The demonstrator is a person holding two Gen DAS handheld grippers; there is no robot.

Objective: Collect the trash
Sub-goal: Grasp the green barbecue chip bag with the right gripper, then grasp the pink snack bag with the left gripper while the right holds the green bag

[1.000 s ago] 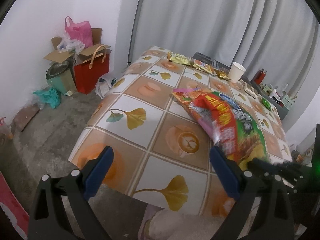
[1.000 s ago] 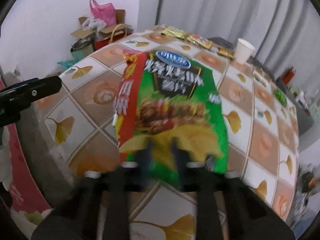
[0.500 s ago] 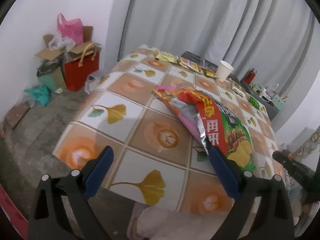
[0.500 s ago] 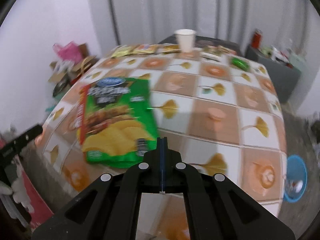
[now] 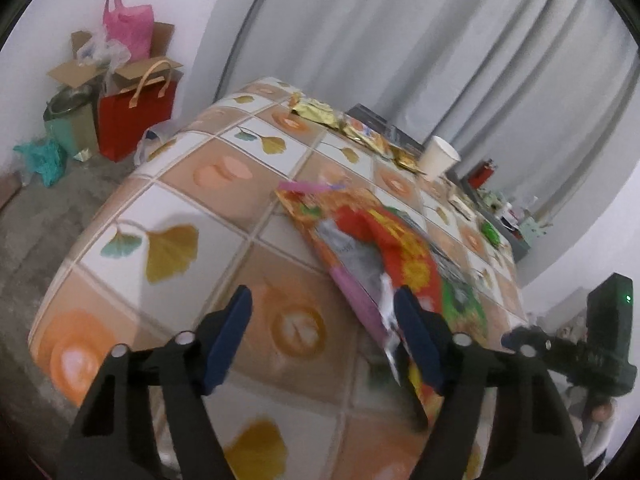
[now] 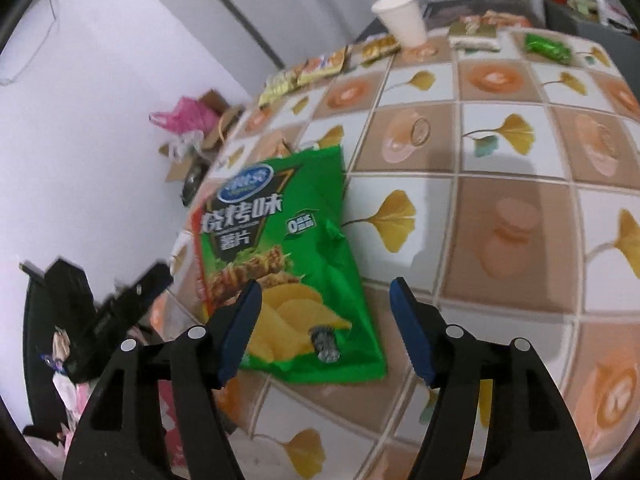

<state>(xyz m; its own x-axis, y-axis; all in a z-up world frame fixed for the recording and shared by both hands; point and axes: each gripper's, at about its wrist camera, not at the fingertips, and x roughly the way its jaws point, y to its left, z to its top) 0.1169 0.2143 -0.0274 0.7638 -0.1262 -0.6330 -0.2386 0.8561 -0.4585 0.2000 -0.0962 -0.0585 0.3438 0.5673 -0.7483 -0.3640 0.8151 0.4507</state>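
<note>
A large green and red chip bag lies flat on the tiled tablecloth near the table's front corner; it also shows in the left wrist view. My right gripper is open just above the bag's near end, with the bag's lower edge between its blue pads. My left gripper is open, and its right pad touches the bag's torn silver edge. Small snack wrappers and a white paper cup sit along the far edge.
The table has a ginkgo-leaf tile cloth. A red gift bag, cardboard box and pink plastic bag stand on the floor by the wall. Grey curtains hang behind. A green packet lies at the far right.
My right gripper has opened and let go of the chip bag, which now lies flat on the table. My left gripper has moved in closer to the bag's edge.
</note>
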